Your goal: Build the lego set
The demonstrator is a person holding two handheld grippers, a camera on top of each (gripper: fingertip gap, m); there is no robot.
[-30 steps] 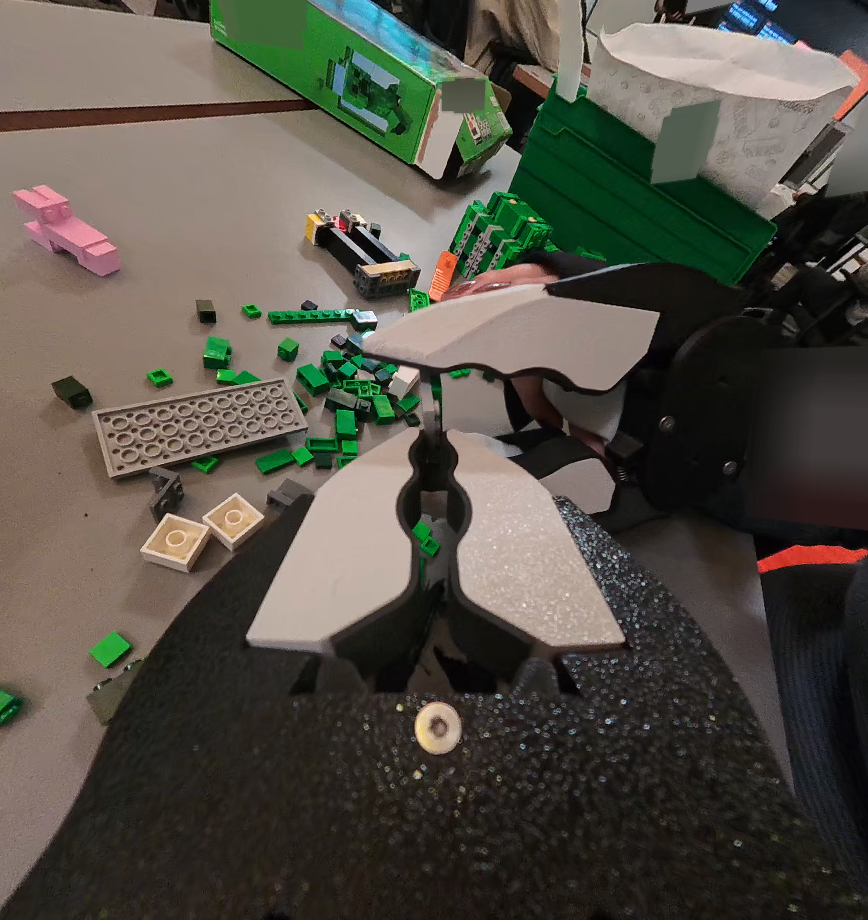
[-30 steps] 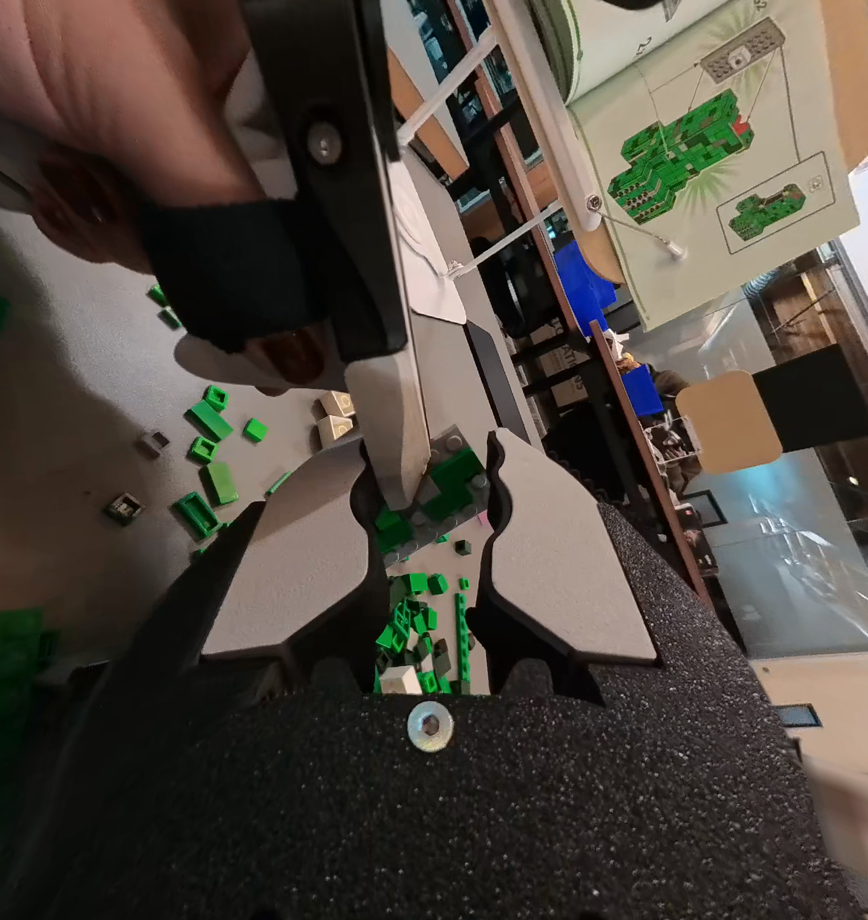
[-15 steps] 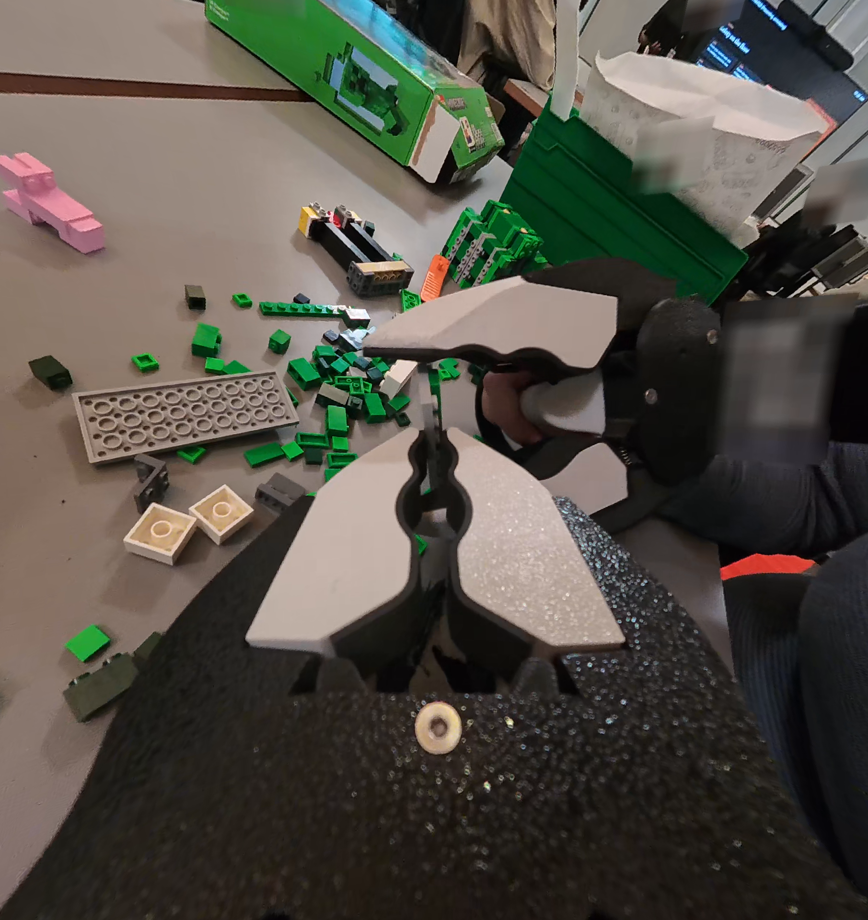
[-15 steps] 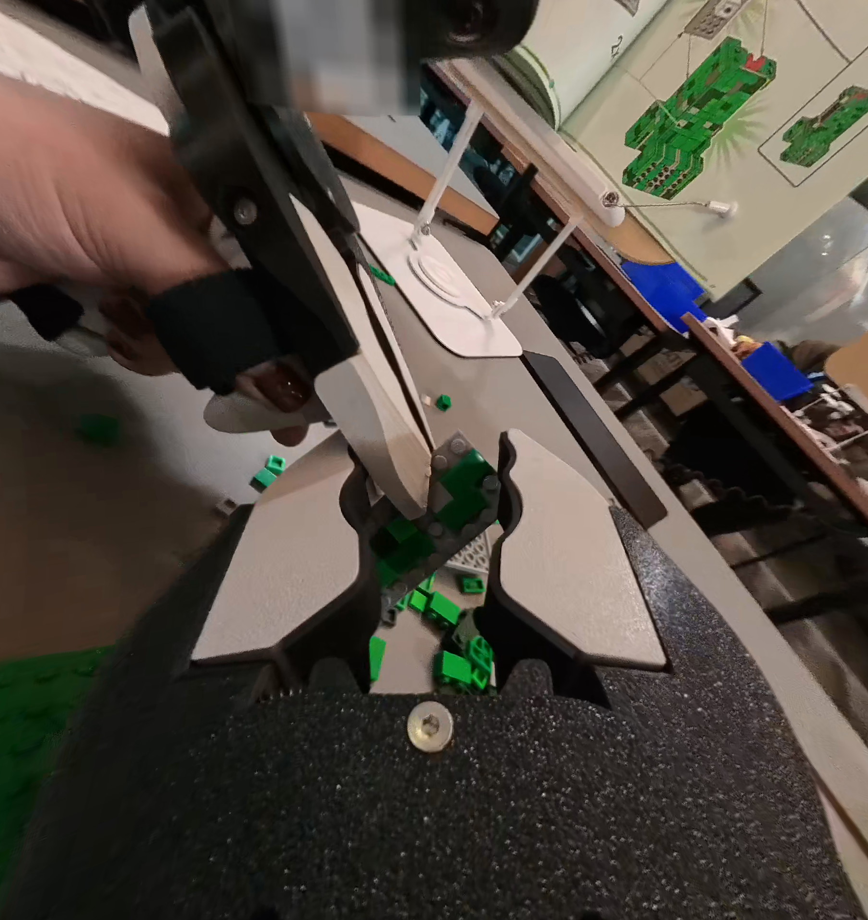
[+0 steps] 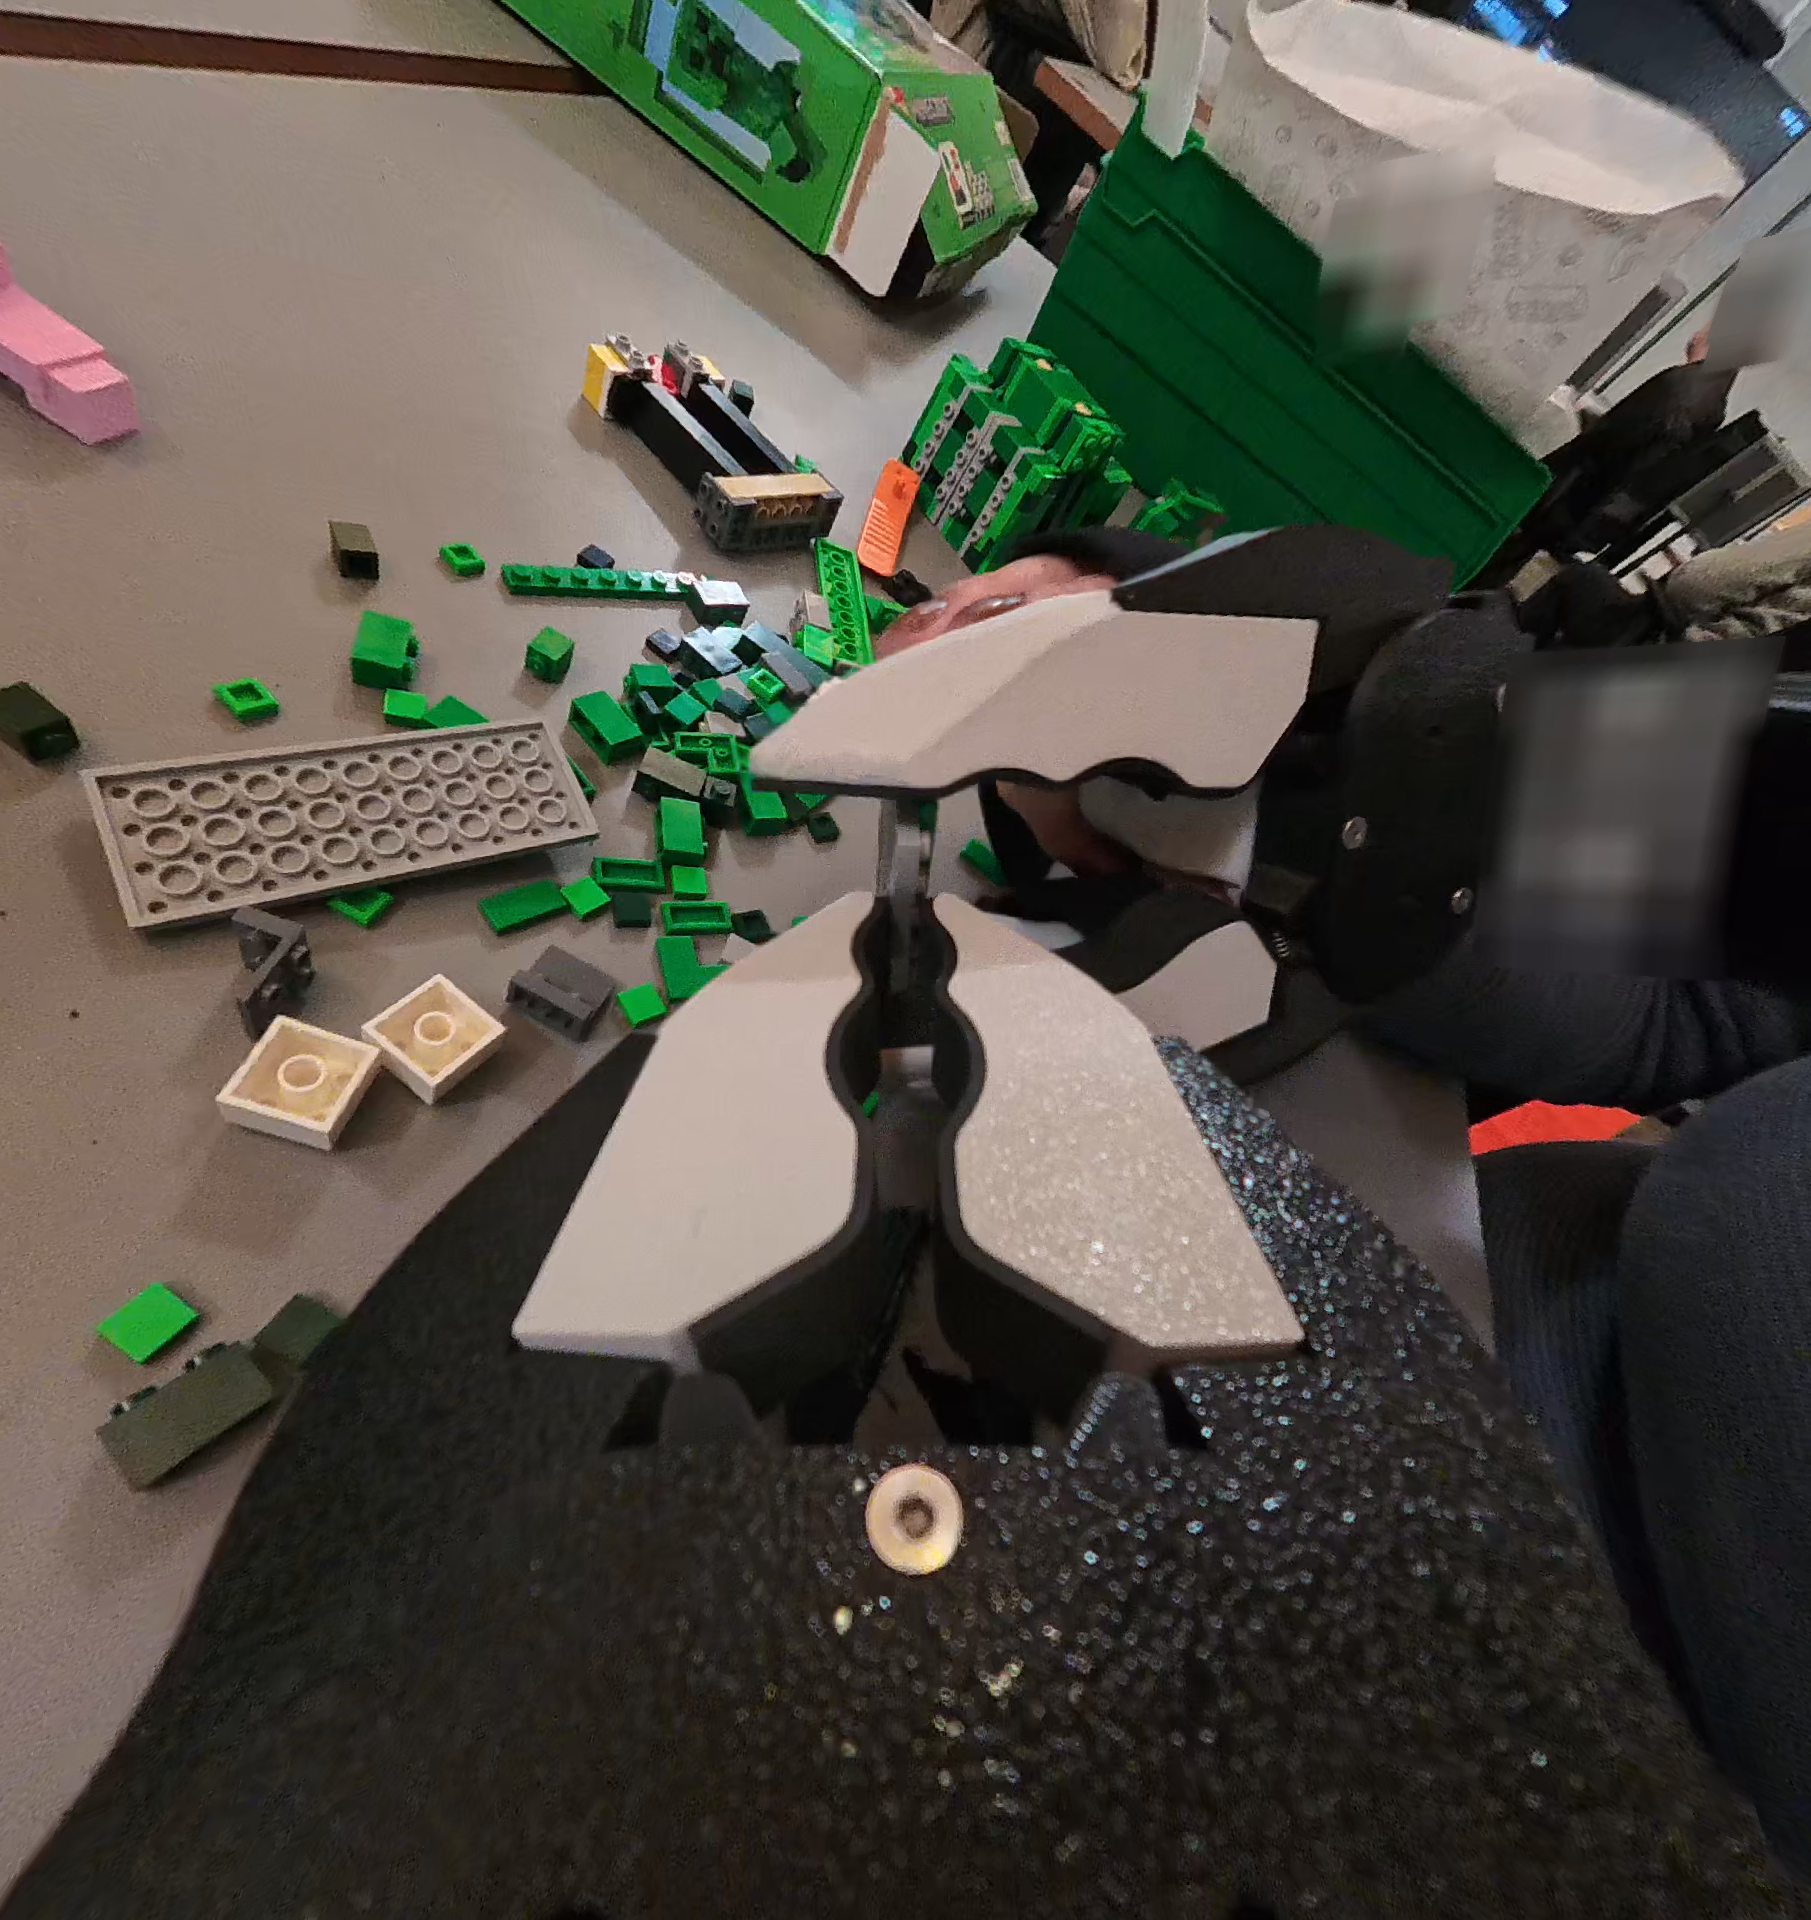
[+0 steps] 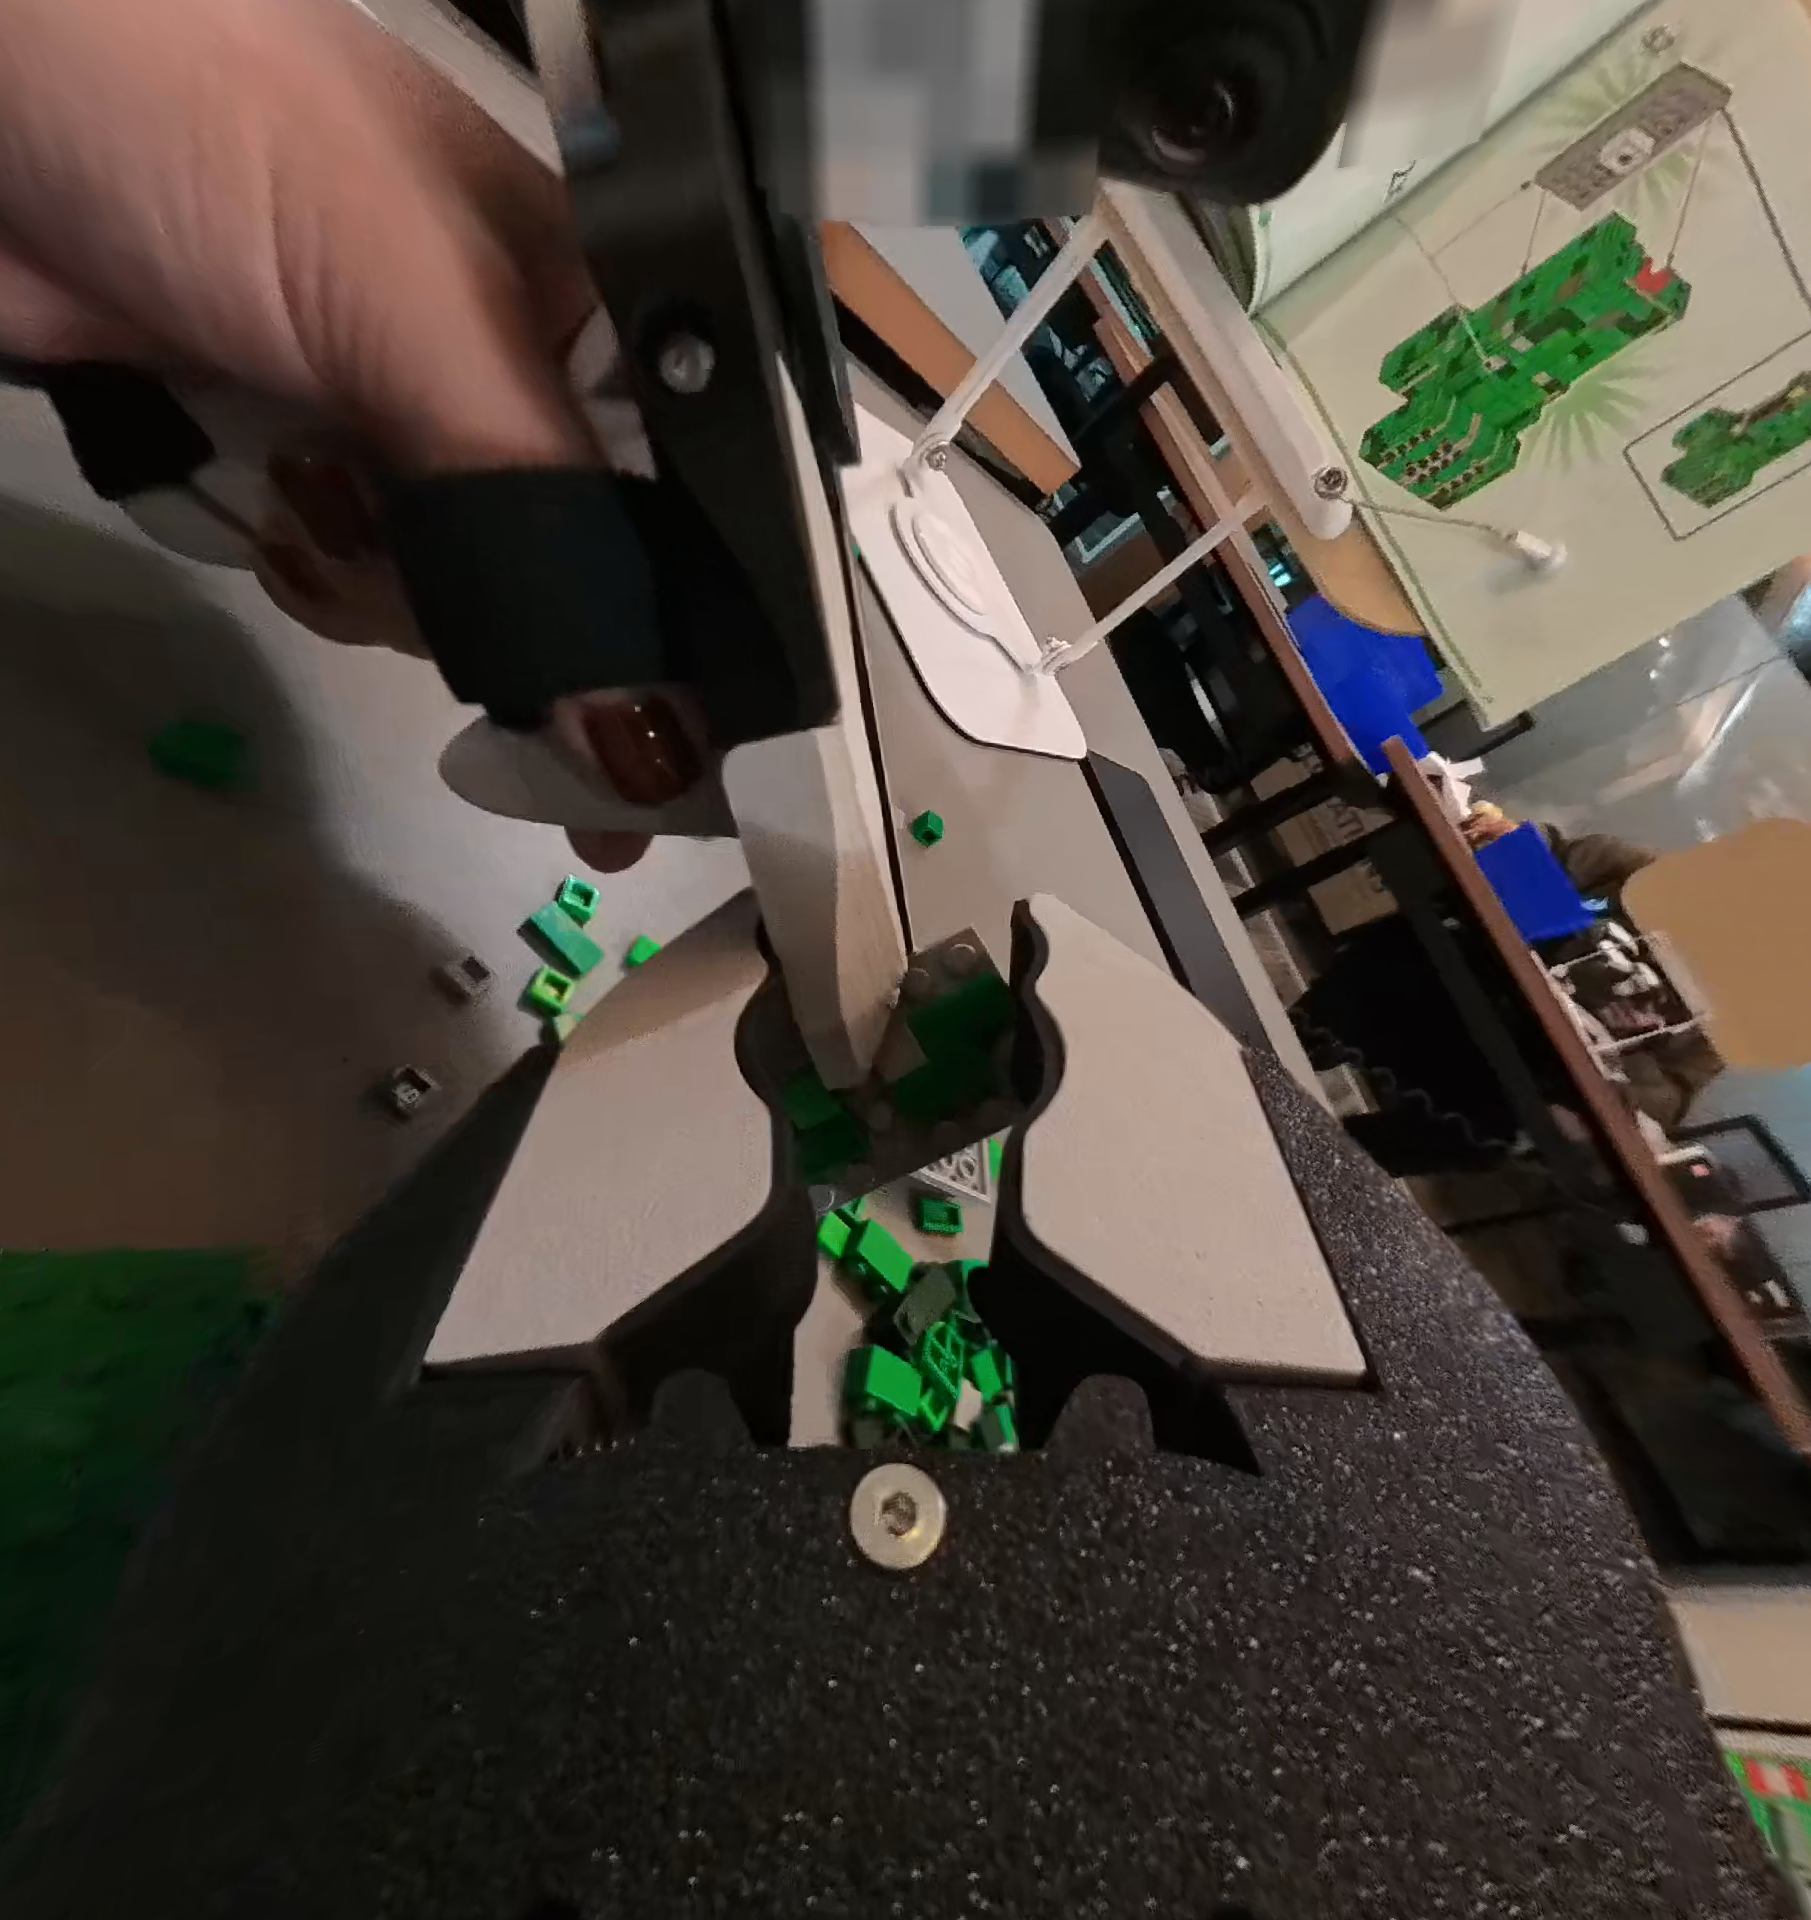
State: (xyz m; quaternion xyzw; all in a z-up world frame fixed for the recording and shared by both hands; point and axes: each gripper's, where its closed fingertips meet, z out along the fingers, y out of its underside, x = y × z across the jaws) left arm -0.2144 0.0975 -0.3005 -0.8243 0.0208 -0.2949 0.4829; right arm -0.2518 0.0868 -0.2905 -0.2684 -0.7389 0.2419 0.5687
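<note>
The table (image 5: 257, 312) has tilted in my left wrist view over the last second. The green box (image 5: 776, 114) has slid to the upper edge, and the pink figure (image 5: 28, 343) is now cut off at the left edge. I take that as me turning the work, not setting it down.

My left gripper (image 5: 906, 914) has stayed clamped edge-on on the small grey plate (image 6: 958, 1023) with green pieces on its face. That plate is held up off the table at the centre of both views. In the right wrist view my left hand (image 6: 257, 260) now looms larger at the upper left. The plate also sits a little deeper between the fingers of my right gripper (image 6: 890, 920).

Those fingers stand apart with the plate spanning the gap. I cannot tell whether they are pressing its ends or only framing it. If they are, the piece is braced for the next brick.

The instruction booklet (image 6: 1607, 343) has drifted to the upper right, partly out of frame.

The long grey plate (image 5: 329, 821) lies flat at centre left, beside the loose green pile (image 5: 693, 748).

Much of this is hard to read. The right view is motion-blurred and my own finger covers the small plate's left half. In the left view I see only its thin edge.
</note>
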